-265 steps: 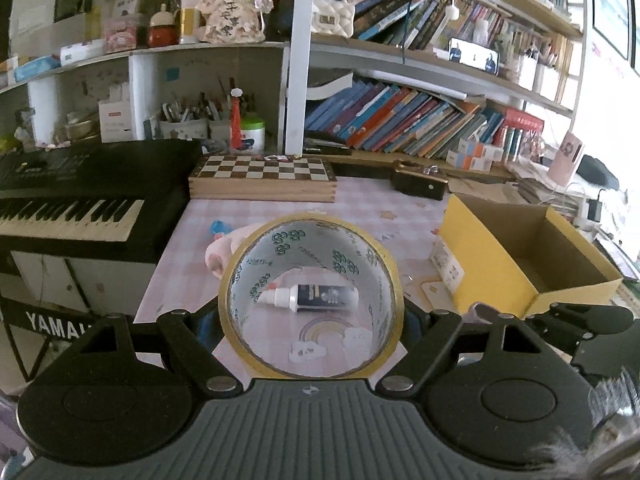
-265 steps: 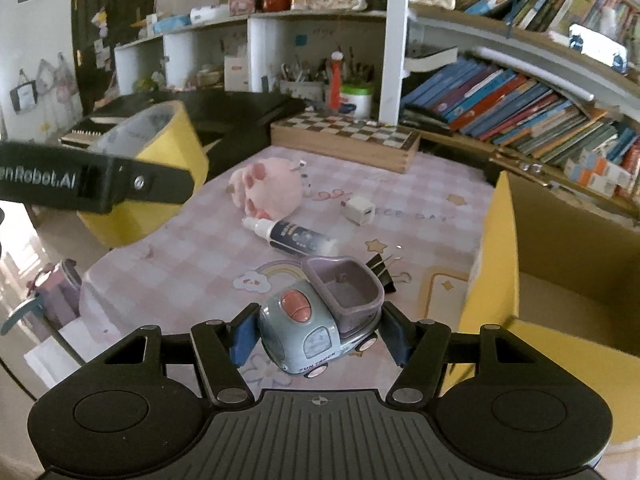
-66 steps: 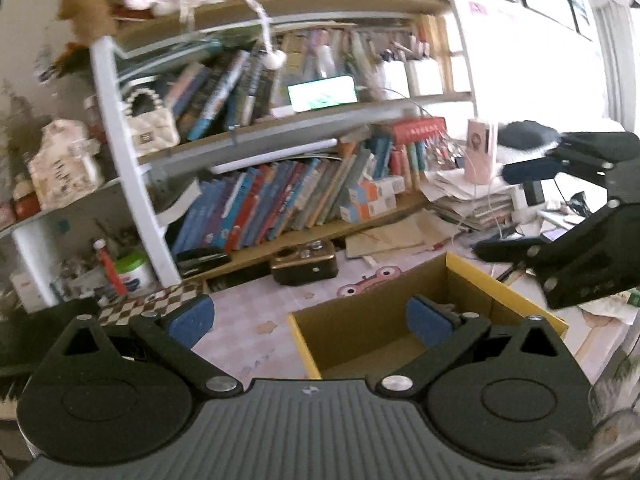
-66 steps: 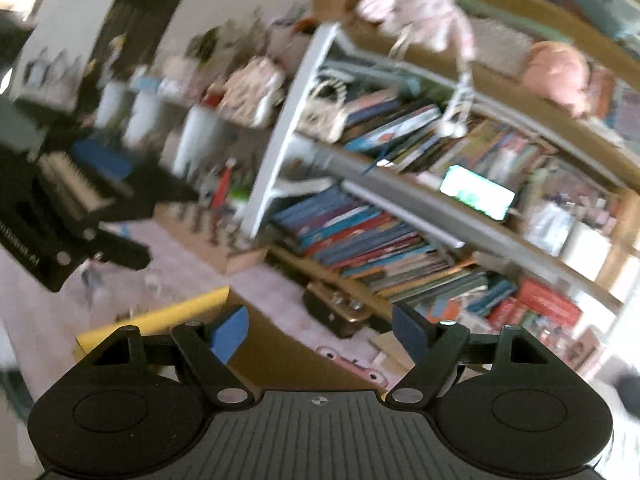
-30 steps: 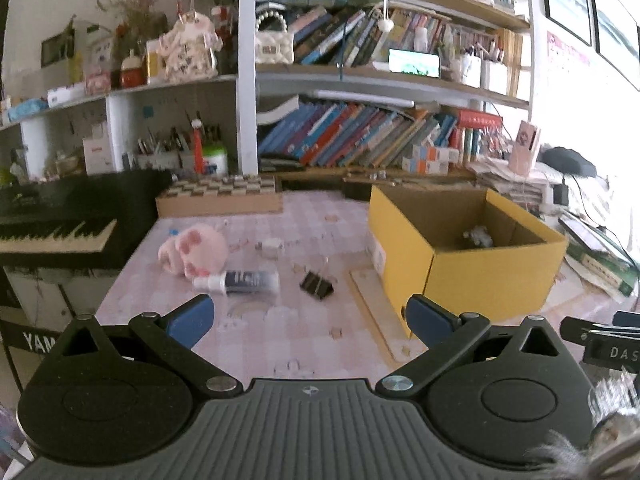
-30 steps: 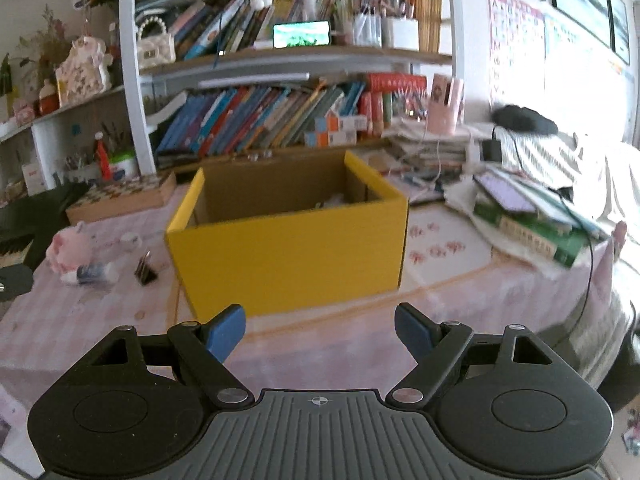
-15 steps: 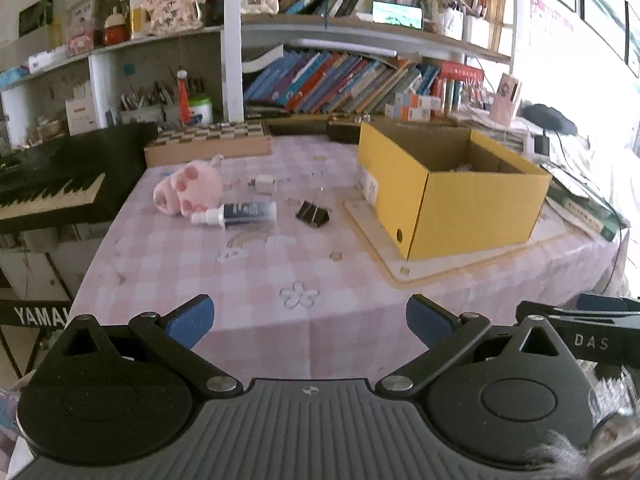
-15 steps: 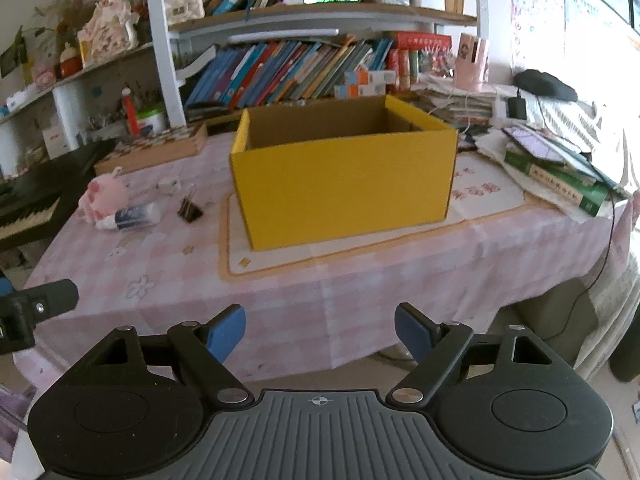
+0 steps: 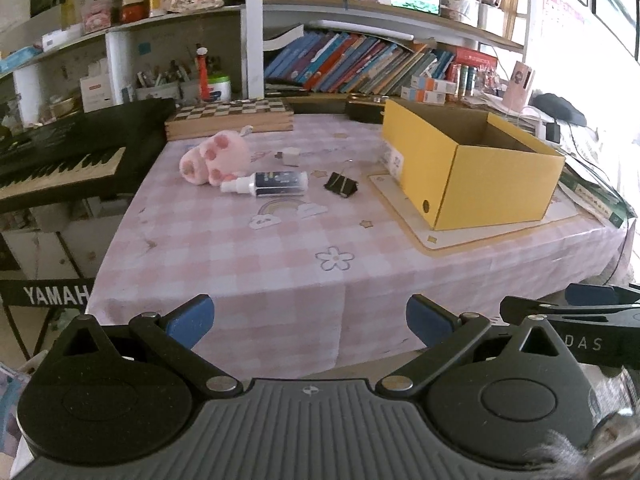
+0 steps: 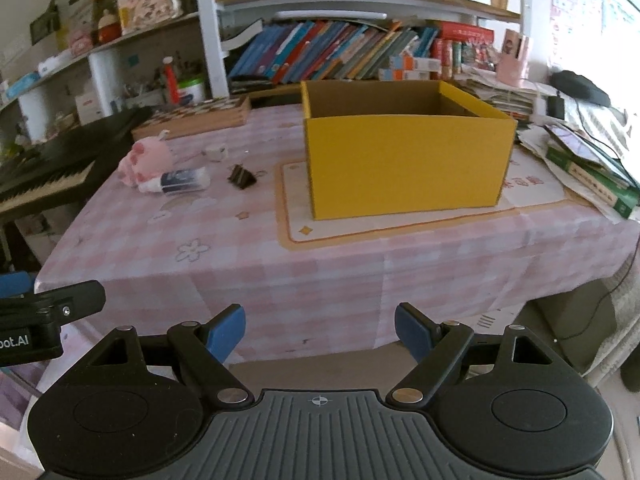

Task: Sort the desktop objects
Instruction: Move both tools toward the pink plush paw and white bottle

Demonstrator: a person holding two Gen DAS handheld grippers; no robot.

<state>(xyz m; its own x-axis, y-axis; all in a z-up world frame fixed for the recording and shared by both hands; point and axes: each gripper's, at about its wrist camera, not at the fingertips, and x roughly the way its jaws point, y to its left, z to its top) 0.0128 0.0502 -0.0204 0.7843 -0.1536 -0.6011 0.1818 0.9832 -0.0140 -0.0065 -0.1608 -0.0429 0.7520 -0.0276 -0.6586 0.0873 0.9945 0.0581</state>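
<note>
Blue fingertips (image 9: 188, 317) of left gripper (image 9: 310, 319) spread wide and empty, right gripper (image 10: 320, 326) likewise, both held level off the table's near edge, spray bottle (image 9: 267, 183), binder clip (image 9: 341, 185), pink plush paw (image 9: 214, 158) left of yellow cardboard box (image 9: 472, 164).

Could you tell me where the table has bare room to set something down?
The near half of the tablecloth is bare, from the front edge up to the spray bottle and binder clip. It is crowded around the pink plush; the yellow box fills the right side.
</note>
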